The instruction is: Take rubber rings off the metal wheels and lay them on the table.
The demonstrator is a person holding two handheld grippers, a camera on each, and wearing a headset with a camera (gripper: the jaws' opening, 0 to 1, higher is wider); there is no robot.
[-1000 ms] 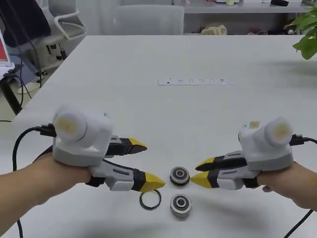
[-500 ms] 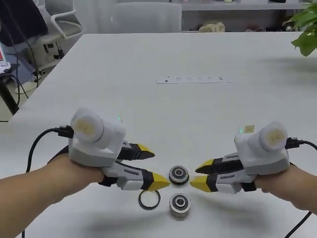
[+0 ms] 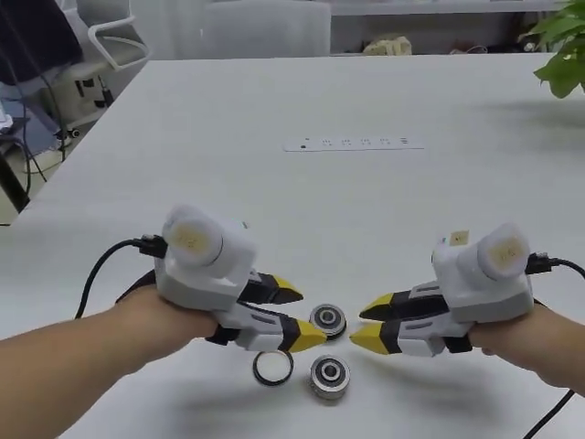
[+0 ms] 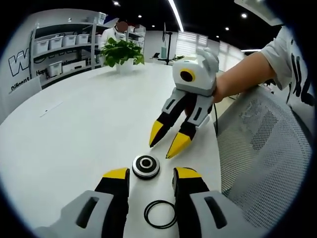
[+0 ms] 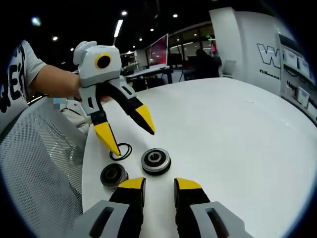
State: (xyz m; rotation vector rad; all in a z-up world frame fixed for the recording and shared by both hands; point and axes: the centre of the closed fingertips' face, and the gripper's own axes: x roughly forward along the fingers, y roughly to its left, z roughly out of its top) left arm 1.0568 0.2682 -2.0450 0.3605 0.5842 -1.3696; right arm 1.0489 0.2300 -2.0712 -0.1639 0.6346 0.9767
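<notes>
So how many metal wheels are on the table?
2. The far wheel lies between the left gripper and right gripper; the near wheel sits beside a loose rubber ring. None looks hidden.

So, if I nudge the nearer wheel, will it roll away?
Probably not: the wheel lies flat, so it should slide rather than roll. It looks like solid metal, so it is likely heavy for its size.

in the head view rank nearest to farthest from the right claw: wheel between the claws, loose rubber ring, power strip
1. Wheel between the claws, facing the right claw.
2. Loose rubber ring, by the left claw.
3. Power strip, far up the table.
</notes>
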